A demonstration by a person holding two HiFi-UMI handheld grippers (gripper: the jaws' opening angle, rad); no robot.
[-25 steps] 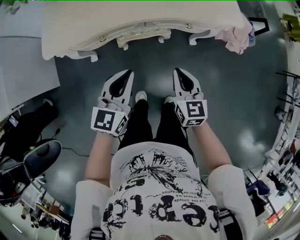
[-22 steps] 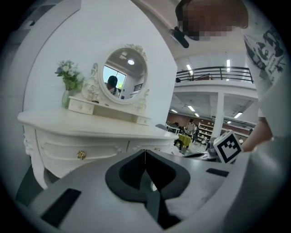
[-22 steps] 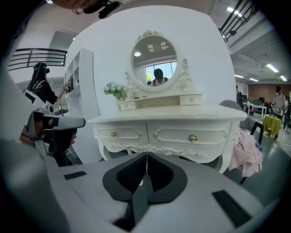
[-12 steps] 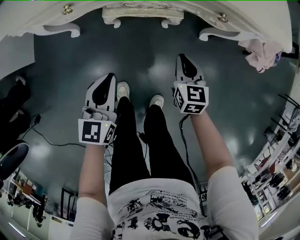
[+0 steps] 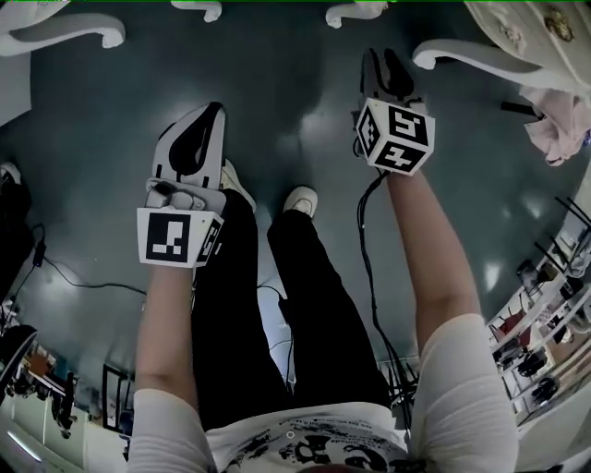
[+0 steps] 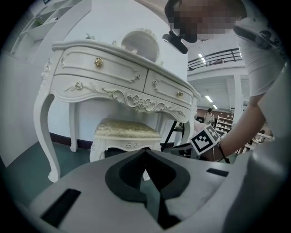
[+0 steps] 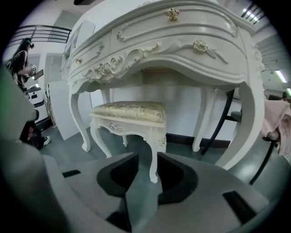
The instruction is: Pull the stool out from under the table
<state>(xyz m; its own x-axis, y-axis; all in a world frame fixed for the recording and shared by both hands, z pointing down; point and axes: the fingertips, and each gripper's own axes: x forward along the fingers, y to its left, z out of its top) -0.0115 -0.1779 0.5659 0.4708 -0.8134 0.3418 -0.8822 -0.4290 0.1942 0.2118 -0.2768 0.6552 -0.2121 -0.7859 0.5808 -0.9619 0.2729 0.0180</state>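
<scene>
A white carved stool (image 7: 129,113) with a cream cushion stands under the ornate white table (image 7: 182,41). In the head view only the stool's feet (image 5: 355,11) and the table's legs (image 5: 462,55) show, along the top edge. My right gripper (image 7: 148,157) is low and close to the stool. Its jaws are opening with nothing between them, and the stool's near leg (image 7: 153,154) shows beyond the gap, untouched. My left gripper (image 6: 145,152) hangs farther back, shut and empty, facing the stool (image 6: 127,129). In the head view the left gripper (image 5: 212,111) trails the right gripper (image 5: 380,57).
A pink cloth (image 5: 554,125) hangs at the table's right end, beside a black folding stand (image 7: 223,127). A black cable (image 5: 83,277) trails over the dark green floor on the left. Shelves of goods (image 5: 545,342) line the right. The person's white shoes (image 5: 300,199) stand between the grippers.
Both grippers have moved forward toward the table, the right one farther. The table top has slid out of the head view's top edge, and only legs remain.
</scene>
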